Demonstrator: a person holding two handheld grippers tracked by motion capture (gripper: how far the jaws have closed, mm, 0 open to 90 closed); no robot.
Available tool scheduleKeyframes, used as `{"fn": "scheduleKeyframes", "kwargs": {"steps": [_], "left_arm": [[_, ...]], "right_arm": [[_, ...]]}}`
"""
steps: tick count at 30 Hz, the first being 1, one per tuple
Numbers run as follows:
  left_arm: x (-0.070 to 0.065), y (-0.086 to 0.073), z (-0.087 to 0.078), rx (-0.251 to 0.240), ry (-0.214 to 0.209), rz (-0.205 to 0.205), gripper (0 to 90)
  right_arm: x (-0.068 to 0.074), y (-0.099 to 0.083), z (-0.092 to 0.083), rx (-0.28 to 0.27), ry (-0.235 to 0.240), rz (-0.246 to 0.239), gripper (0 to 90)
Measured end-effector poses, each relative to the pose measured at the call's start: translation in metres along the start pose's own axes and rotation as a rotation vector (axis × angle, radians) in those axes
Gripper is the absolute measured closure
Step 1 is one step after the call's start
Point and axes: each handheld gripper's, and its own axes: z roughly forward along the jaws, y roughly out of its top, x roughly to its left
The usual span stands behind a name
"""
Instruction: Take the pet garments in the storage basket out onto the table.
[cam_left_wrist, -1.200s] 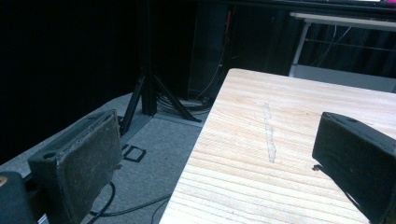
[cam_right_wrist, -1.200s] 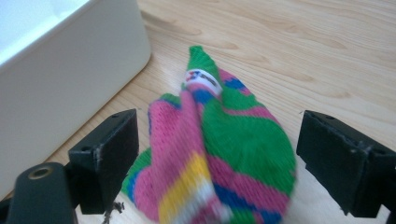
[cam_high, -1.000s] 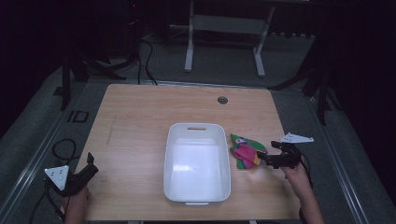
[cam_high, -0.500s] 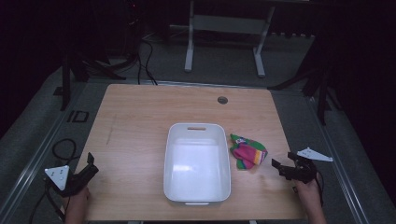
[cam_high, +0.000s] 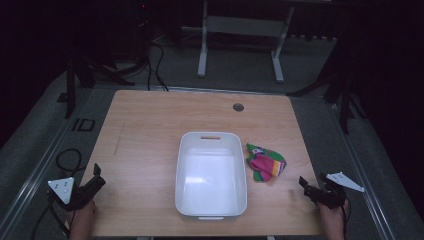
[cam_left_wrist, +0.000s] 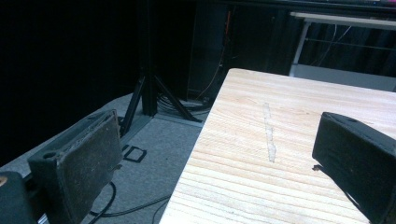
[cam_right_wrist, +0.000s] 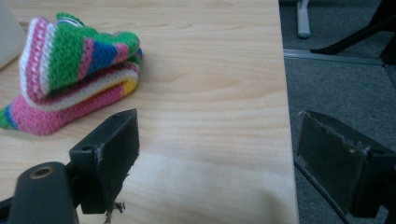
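Two grippers rest at the near corners of the wooden table (cam_high: 150, 125), both with jaws spread apart and holding nothing: our left gripper (cam_high: 95, 180) at the near left edge, our right gripper (cam_high: 306, 186) at the near right edge. Just ahead and inward of our right gripper lies a folded striped knitted cloth (cam_high: 265, 162), beside the right wall of an empty white tub (cam_high: 211, 172), so we judge our right hand far nearer to it.

No legible text, label, brand, number or sign on anything in view.
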Motion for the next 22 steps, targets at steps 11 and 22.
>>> {"fn": "scheduleKeyframes", "kwargs": {"steps": [11, 22], "left_arm": [[0.0, 0.0, 0.0, 0.002, 0.0, 0.0, 1.9], [0.0001, 0.0001, 0.0001, 0.002, 0.002, -0.001, 1.8]], "right_arm": [[-0.0009, -0.0075, -0.0105, -0.084, -0.03, -0.01, 13.3], [-0.0031, -0.0089, -0.0089, -0.079, -0.04, -0.001, 13.6]]}}
